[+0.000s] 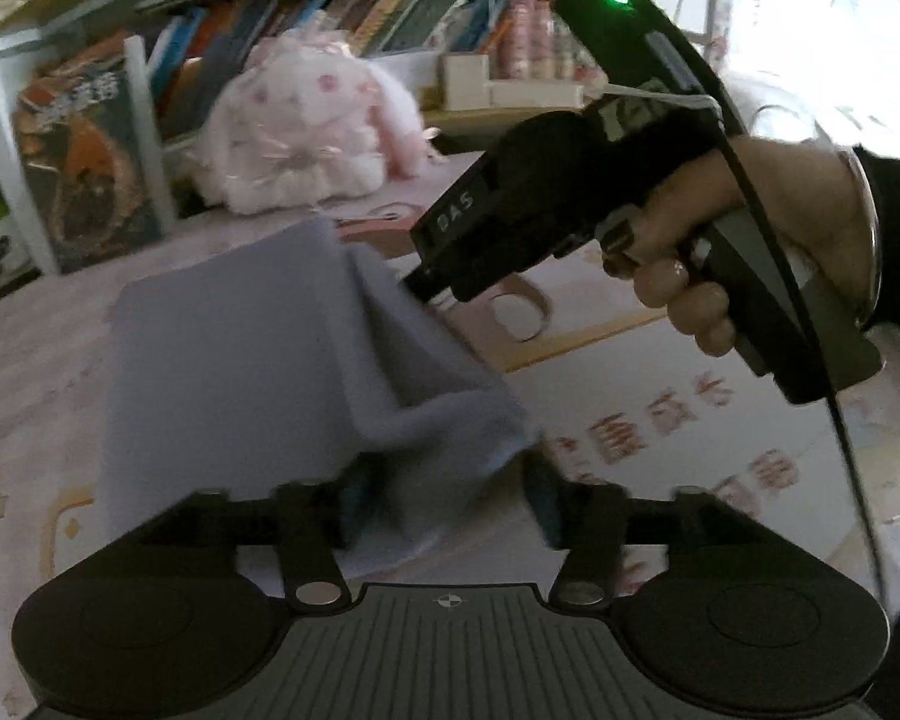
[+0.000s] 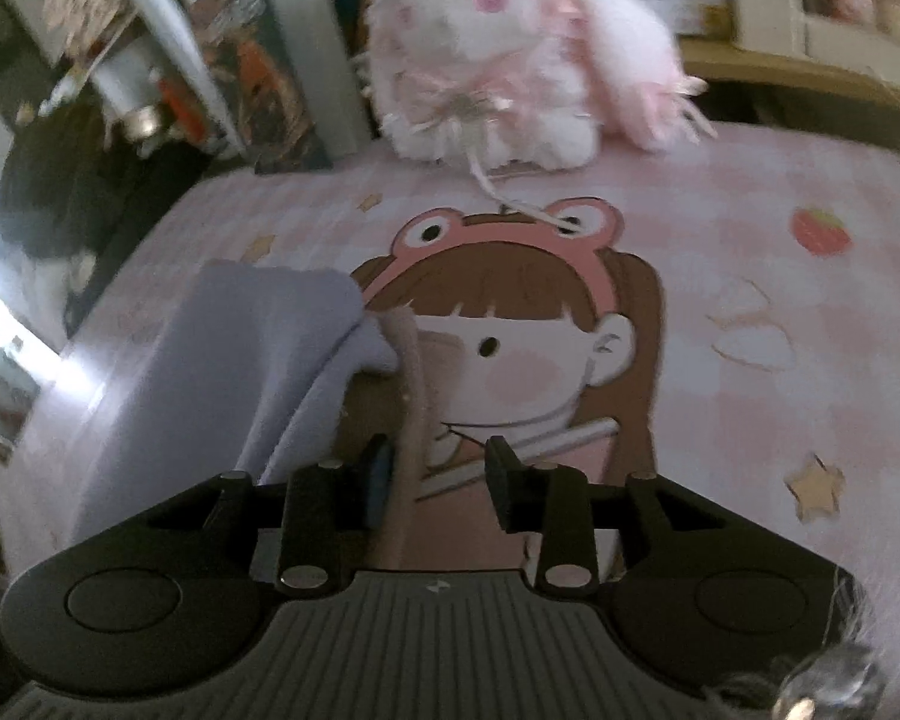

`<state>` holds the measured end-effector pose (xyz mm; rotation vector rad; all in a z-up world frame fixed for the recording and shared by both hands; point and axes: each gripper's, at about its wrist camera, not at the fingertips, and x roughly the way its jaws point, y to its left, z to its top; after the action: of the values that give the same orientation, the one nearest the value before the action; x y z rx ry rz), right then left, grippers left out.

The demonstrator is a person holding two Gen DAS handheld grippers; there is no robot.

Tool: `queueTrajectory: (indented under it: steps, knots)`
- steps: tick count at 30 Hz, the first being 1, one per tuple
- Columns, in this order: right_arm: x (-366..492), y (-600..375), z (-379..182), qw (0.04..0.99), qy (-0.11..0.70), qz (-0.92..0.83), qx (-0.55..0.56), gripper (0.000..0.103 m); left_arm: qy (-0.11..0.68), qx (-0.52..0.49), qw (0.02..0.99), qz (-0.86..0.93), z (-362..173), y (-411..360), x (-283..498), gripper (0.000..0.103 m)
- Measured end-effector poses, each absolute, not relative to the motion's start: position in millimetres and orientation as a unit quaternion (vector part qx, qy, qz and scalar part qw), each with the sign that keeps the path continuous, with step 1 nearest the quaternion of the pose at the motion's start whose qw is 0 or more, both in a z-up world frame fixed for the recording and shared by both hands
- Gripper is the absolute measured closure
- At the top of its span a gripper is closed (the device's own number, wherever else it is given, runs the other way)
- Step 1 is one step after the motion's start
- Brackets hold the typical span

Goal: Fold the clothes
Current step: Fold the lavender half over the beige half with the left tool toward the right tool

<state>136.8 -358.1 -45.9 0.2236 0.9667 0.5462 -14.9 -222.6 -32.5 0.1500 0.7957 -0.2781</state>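
1. On my pink printed mat (image 2: 750, 312), the lavender cloth (image 1: 240, 372) lies partly folded, one flap raised.
2. My left gripper (image 1: 444, 498), jaws spread, straddles its near corner; the flap could flop open.
3. My right gripper (image 2: 438, 474), jaws spread around the pinkish edge (image 2: 411, 372), could miss it.

The black plastic right gripper (image 1: 417, 285) carries a lit green lamp, white "DAS" lettering and a thin black cable. The hand (image 1: 744, 240) wears a dark sleeve, a silver bangle and dark nail polish. The left gripper (image 1: 444, 504) has a ribbed grey base, silver screws and blue pads.
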Motion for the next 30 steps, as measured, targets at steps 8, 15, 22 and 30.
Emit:
queueTrajectory:
  steps: [8,15,22,30]
  knots:
    - [111.9,-384.8,-21.6,0.811,0.452,0.308,0.209,0.053,0.316,-0.027,0.934,-0.165,16.8,-168.0,-37.9,0.040]
    - [103.3,-338.2,-25.2,0.793,0.463,0.350,0.185,0.049,0.358,-0.033,0.930,-0.080,-18.3,-129.1,-26.6,0.052]
    - [84.6,-303.3,-18.0,0.843,0.398,0.355,0.075,0.086,0.359,0.003,0.930,-0.077,-30.1,-139.9,-27.0,0.052]
    - [68.9,-299.0,-19.3,0.883,0.362,0.298,-0.032,0.069,0.368,0.007,0.925,-0.097,-29.1,-136.0,-27.7,0.047]
